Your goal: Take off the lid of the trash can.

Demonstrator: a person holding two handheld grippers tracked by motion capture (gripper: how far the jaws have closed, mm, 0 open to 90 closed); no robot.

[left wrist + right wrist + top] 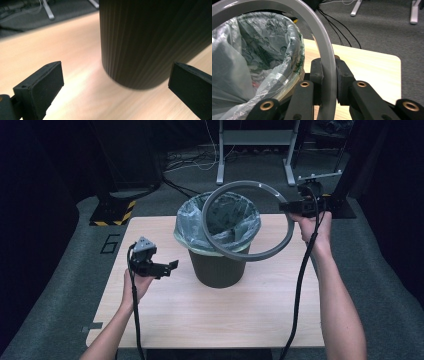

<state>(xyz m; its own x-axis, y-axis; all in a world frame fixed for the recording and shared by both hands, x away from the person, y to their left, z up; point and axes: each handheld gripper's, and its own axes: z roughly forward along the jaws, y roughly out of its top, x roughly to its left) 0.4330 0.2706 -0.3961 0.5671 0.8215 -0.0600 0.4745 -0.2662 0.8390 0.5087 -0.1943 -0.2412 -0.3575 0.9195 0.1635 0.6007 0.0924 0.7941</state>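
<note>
The right gripper [295, 206] held the grey ring [248, 220] by its rim — in the right gripper view the two jaws pressed on the band [327, 72] from both sides. The ring was lifted and tilted above the bin [218, 262], which stood on the wooden table [210, 315] with a clear plastic bag [195, 227] folded over its edge. The ring's lower part was close to the bag, but I could not tell if it touched. The left gripper [167, 268] was low beside the bin — its jaws wide apart, with nothing between them, pointing at the dark ribbed wall [150, 42].
</note>
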